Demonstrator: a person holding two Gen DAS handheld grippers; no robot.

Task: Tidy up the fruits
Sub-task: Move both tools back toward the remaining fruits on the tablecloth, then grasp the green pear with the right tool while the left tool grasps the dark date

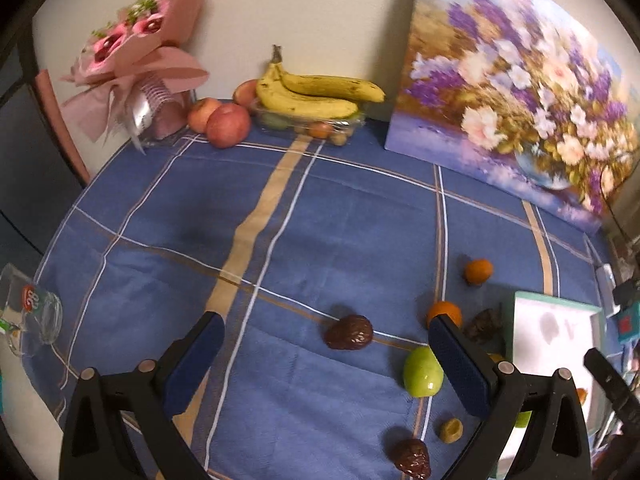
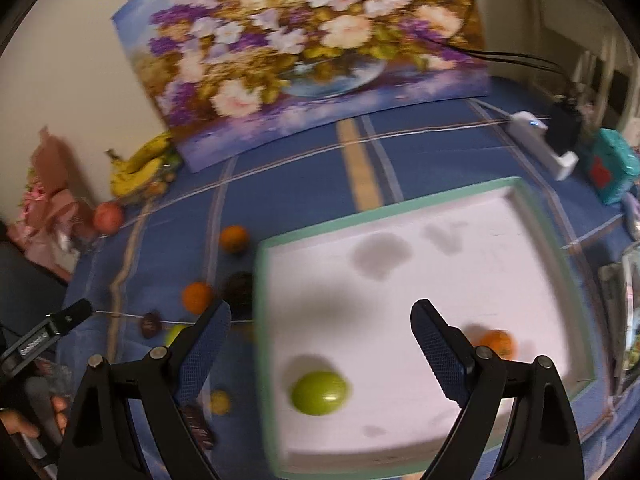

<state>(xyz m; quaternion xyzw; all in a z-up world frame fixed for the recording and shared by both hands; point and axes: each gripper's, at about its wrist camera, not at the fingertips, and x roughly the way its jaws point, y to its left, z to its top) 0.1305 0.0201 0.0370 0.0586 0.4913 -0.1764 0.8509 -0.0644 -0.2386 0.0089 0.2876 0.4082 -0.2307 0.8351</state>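
A white tray with a teal rim (image 2: 420, 264) lies on the blue checked cloth; it also shows in the left wrist view (image 1: 560, 332). In it lie a green fruit (image 2: 319, 393) and a small orange (image 2: 497, 343). My right gripper (image 2: 320, 332) is open and empty above the tray. My left gripper (image 1: 326, 344) is open and empty above the cloth. Loose on the cloth are a dark red date (image 1: 349, 333), a green fruit (image 1: 422, 372), two small oranges (image 1: 445, 313) (image 1: 478, 271), a second date (image 1: 412, 458) and a small yellowish fruit (image 1: 451, 430).
At the back stand bananas (image 1: 316, 94) on a clear plastic box, apples (image 1: 228, 125), a pink bouquet (image 1: 136, 64) and a flower painting (image 1: 516, 92). A glass (image 1: 36, 312) lies at the left edge. A white power strip (image 2: 548, 144) and a teal box (image 2: 612, 168) sit at the right.
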